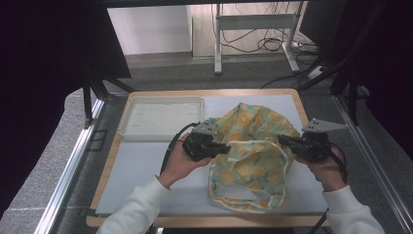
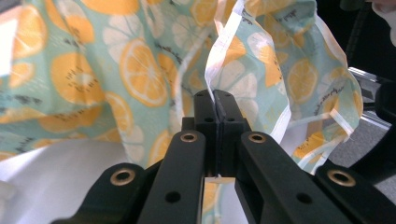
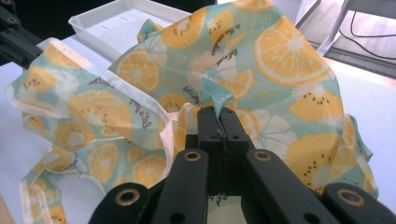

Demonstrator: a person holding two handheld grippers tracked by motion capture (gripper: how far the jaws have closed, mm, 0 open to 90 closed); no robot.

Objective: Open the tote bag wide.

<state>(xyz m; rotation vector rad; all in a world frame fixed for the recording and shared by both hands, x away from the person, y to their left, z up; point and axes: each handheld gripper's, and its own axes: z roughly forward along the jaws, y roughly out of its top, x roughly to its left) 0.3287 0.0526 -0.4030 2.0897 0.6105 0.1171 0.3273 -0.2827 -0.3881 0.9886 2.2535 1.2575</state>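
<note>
A thin cloth [image 1: 251, 141] printed with orange slices on pale green, edged in white, hangs lifted between both hands over the white table mat [image 1: 146, 170]. My left gripper [image 1: 227, 147] is shut on the cloth's white-trimmed edge at its left side; in the left gripper view the closed jaws pinch that hem [image 2: 215, 95], and the cloth [image 2: 140, 70] drapes beyond them. My right gripper [image 1: 281, 139] is shut on the cloth's right side; in the right gripper view a fold of the cloth [image 3: 215, 95] sticks up from the closed jaws. The cloth's lower part trails on the mat.
A shallow white tray [image 1: 160, 118] lies at the mat's back left, also seen as the tray [image 3: 112, 21] in the right gripper view. The wooden table edge [image 1: 104, 180] frames the mat. Metal rails run along both sides; a desk frame and cables stand on the floor behind.
</note>
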